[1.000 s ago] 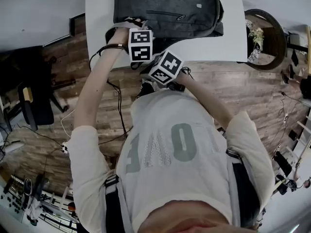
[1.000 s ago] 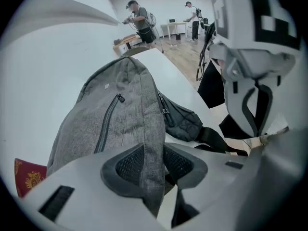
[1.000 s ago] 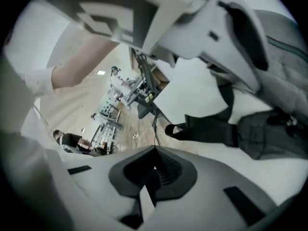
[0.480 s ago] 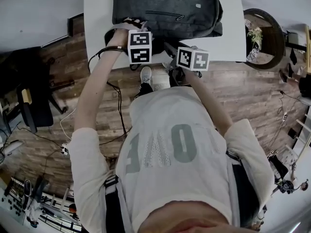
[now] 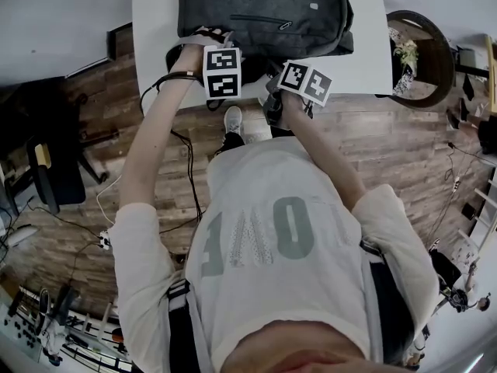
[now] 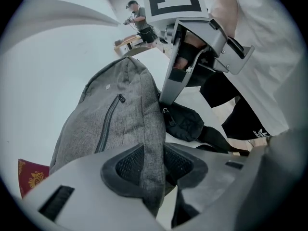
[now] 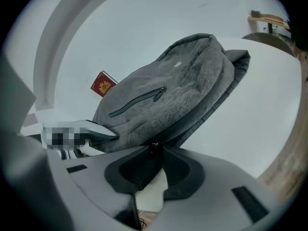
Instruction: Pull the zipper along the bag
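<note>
Grey woven fabric is bunched between the pads of your left gripper, which is clamped on a fold of the bag at its near edge and anchors it on the white table. Your right gripper has just been narrowing its jaws. The small dark zipper pull sits right at their tips, apparently pinched there, with bare table showing through the gap farther back between the pads. Before you draw, judge whether that bite is deep enough: a pull caught by the very tips is likely to slip, so squeeze firmly and seat it deeper if it feels loose. Just ahead of the right claw, the main zip seam appears to curve away along the bag's rim, up and to the claw's right. Drag along that curve, low to the cloth, while the left claw holds the fabric taut behind the slider so the teeth do not pucker. Farther ahead, the closed front-pocket zip crosses the bag's face and is not your target. Beyond it, to the claw's left, a red booklet lies clear of the path.
</note>
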Demonstrator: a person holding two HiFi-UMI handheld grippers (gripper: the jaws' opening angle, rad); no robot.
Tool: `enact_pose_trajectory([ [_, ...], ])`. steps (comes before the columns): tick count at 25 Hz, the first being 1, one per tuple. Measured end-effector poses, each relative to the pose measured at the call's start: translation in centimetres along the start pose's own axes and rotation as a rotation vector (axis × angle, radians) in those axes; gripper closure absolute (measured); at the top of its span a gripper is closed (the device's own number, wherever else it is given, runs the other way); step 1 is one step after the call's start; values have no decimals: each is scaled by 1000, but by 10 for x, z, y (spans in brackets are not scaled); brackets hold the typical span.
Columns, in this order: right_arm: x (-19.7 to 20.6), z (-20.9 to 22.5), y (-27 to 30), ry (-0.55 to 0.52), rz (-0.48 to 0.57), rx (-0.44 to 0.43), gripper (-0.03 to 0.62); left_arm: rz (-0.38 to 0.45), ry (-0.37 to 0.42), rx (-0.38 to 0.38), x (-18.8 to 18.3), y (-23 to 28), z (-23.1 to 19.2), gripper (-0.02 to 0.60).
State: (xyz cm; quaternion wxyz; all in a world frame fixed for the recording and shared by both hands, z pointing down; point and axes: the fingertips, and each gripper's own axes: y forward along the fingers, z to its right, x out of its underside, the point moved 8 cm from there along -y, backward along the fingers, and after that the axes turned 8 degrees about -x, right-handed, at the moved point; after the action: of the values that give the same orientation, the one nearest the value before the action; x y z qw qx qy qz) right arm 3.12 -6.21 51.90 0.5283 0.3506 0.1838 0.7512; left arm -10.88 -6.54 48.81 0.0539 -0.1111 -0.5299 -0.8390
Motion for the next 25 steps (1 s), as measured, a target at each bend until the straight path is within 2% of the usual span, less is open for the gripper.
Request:
enact_pose_trajectory([
  [3, 4, 4, -9, 39, -7, 44, 521, 1, -8, 0, 0, 1, 0, 439],
  [4, 5, 8, -13, 36, -6, 85, 549, 1, -9, 0, 0, 1, 0, 439],
  [6, 7, 18, -18, 4, -3, 135, 557, 2, -7, -2, 0, 0, 0, 439],
  [9, 6, 19, -20, -68, -17, 75, 559, 4, -5, -5, 0, -1, -1, 439],
  [12, 6, 3, -21, -242, -35, 50, 557, 5, -6, -3, 0, -1, 0, 439],
  [14, 5, -3, -18, -309, -30, 33, 545, 5, -5, -6, 0, -1, 0, 439],
  [17, 3, -4, -9, -329, -21, 29, 467, 5, -4, -9, 0, -1, 0, 439],
  [18, 2, -4, -7, -332, -21, 36, 464, 5, -4, -8, 0, 0, 0, 439],
  [20, 3, -3, -5, -339, -20, 55, 490, 5, -3, -8, 0, 1, 0, 439],
  [22, 6, -4, -4, -344, -30, 49, 556, 4, -4, -10, 1, 1, 0, 439],
  [25, 3, -5, -5, -348, -75, 29, 560, 4, -5, -10, 0, 2, -1, 440],
])
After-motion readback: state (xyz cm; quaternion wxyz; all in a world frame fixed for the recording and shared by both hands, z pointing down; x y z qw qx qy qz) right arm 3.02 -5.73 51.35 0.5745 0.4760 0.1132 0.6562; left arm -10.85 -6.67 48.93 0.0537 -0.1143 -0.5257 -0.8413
